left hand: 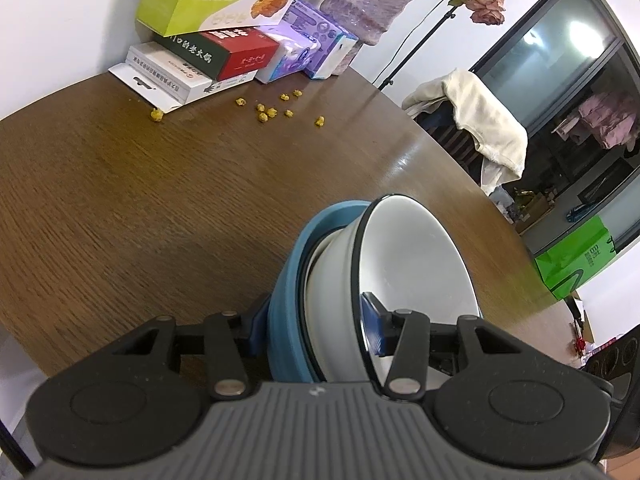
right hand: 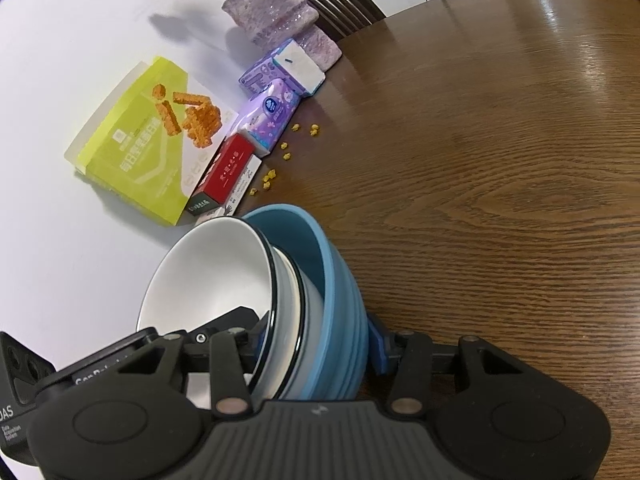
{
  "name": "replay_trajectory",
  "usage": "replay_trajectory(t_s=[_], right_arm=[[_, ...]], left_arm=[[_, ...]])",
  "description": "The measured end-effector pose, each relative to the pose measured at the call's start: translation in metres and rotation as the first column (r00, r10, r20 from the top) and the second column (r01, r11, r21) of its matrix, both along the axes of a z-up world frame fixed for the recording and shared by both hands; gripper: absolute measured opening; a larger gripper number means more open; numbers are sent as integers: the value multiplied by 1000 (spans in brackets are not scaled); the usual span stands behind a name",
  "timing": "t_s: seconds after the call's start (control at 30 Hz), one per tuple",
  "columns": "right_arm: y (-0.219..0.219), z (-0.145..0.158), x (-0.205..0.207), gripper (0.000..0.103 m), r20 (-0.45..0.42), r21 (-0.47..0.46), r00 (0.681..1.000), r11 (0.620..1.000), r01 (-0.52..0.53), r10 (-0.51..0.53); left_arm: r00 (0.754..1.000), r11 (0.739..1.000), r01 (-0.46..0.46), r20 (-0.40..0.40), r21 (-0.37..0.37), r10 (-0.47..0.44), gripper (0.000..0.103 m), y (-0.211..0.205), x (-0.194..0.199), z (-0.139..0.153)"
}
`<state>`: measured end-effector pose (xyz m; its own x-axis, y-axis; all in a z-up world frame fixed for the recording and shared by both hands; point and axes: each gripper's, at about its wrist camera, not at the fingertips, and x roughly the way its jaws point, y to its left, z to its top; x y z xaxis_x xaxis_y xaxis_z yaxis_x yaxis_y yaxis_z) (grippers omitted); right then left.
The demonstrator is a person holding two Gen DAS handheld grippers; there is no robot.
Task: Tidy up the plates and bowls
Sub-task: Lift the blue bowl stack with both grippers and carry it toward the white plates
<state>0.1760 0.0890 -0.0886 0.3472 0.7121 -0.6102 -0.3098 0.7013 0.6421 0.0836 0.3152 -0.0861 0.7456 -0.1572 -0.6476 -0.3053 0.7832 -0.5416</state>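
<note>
While a nested stack of bowls is lifted clear of the wooden table [left hand: 140, 184], it is clamped from opposite sides by both grippers. The left gripper [left hand: 316, 330] is closed across the stack, one blue pad against the outside of the blue bowl [left hand: 288, 280] and the other inside the white bowl [left hand: 420, 264]. The right gripper [right hand: 316, 340] is closed on the same stack in the same way. The white bowl is seated inside the blue one, with further white rims seen between them. Beyond the stack, boxes [left hand: 216, 52] and tissue packs [left hand: 304, 48] are piled at the table's far edge against the wall, with yellow crumbs [left hand: 272, 112] scattered just before them and a purple vase [left hand: 366, 0] beside them.
</note>
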Motion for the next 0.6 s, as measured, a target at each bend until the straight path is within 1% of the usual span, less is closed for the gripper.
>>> replay_trajectory(t_s=[0.6], right_arm=[[-25, 7, -2, 45, -2, 24, 999, 999, 32, -32]], left_arm=[[1000, 1000, 17, 1, 17, -17, 47, -20, 9, 11]])
